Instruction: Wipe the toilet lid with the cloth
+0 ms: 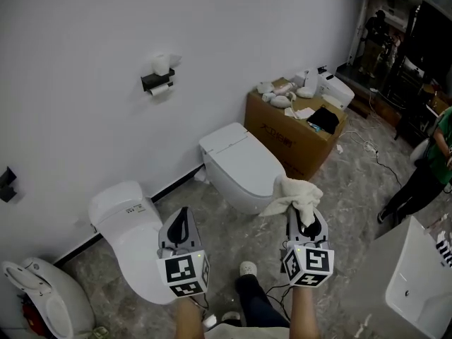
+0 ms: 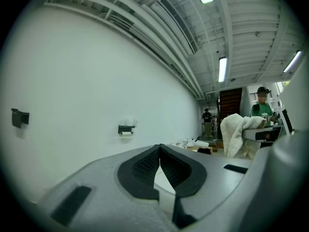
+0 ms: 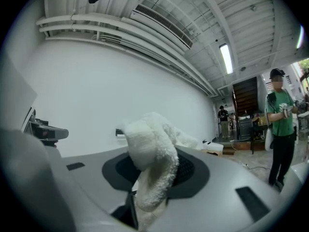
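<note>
White cloth (image 1: 295, 195) bunched up, clamped in the right gripper (image 1: 304, 222) fingers and held in the air, in the head view just right of the middle toilet's front end. Toilet lid (image 1: 239, 162) is down. Left gripper (image 1: 183, 215) fingers closed tip to tip, nothing between them, held between that toilet and a second toilet (image 1: 127, 224) at left. Cardboard box (image 1: 289, 129) behind by the wall. Person in green (image 1: 434, 157) at the right edge.
</note>
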A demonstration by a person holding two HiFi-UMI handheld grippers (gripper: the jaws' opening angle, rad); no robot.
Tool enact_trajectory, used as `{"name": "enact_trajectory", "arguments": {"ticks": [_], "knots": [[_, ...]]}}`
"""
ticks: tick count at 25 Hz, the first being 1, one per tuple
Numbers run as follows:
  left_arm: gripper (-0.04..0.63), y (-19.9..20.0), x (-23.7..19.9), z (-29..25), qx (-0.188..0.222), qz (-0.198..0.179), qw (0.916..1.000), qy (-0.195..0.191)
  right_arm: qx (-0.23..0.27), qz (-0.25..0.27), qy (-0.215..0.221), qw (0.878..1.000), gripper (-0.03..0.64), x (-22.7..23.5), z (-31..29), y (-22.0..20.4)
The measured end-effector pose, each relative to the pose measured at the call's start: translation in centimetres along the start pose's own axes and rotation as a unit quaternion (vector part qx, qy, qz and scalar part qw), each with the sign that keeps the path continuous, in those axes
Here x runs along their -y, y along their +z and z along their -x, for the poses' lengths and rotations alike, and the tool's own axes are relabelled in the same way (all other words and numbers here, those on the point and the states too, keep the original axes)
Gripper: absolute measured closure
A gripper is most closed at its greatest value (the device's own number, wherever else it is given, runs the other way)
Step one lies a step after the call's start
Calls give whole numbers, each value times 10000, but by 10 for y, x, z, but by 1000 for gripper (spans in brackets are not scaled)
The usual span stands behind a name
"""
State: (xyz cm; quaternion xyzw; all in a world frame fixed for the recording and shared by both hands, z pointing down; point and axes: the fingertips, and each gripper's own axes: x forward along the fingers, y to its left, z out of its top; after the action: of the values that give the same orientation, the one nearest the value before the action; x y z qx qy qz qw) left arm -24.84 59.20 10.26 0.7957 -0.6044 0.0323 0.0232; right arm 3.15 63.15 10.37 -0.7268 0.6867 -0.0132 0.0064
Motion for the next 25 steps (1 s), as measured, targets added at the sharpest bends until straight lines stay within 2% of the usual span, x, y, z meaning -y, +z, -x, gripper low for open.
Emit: {"name": "enact_trajectory", "arguments": {"ticks": [8,18,25], "knots": [[588,9,-5,-88,19,-84,9995,302,70,-29,180,9998,491,25,-105,3],[588,38,15,-222,105,-102,9983,555,157,-35,454,9988,491,74,-246,23],[588,40,23,-278,57,-129,9977,660,124,-69,562,9983,491,95,-308,21]]}}
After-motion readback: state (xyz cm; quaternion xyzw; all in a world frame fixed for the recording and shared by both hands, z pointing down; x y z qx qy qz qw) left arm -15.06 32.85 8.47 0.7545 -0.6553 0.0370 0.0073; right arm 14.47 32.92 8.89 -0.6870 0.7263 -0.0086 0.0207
